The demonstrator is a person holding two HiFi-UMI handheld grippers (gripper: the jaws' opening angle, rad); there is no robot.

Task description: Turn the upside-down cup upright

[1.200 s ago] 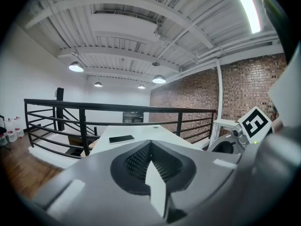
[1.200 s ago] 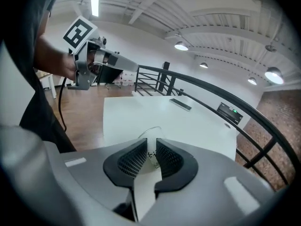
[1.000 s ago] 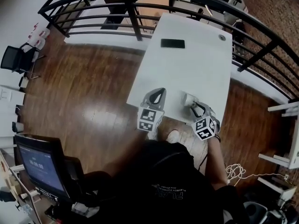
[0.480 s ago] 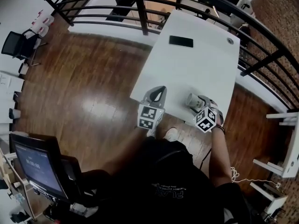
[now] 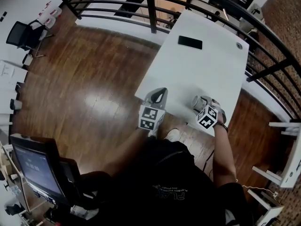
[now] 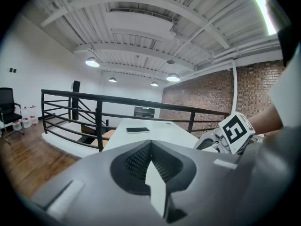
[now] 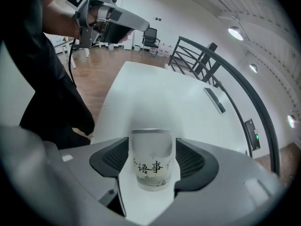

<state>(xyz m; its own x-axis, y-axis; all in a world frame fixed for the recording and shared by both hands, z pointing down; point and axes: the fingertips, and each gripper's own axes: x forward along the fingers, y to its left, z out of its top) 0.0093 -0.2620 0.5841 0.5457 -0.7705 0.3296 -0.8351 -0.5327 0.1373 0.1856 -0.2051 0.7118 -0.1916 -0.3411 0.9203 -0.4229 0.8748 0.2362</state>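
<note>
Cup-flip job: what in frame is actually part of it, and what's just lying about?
Part of the job:
- cup, standing on the table
- right gripper; its jaws have just been opening, with the cup between them

Lying about:
- phone, at the table's far end
- left gripper, shut and empty
- railing
- office chair
- monitor

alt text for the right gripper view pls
A white cup with black characters stands on a white table between the jaws of the right gripper, which have just been opening and stand apart. A dark phone lies farther back.
</note>
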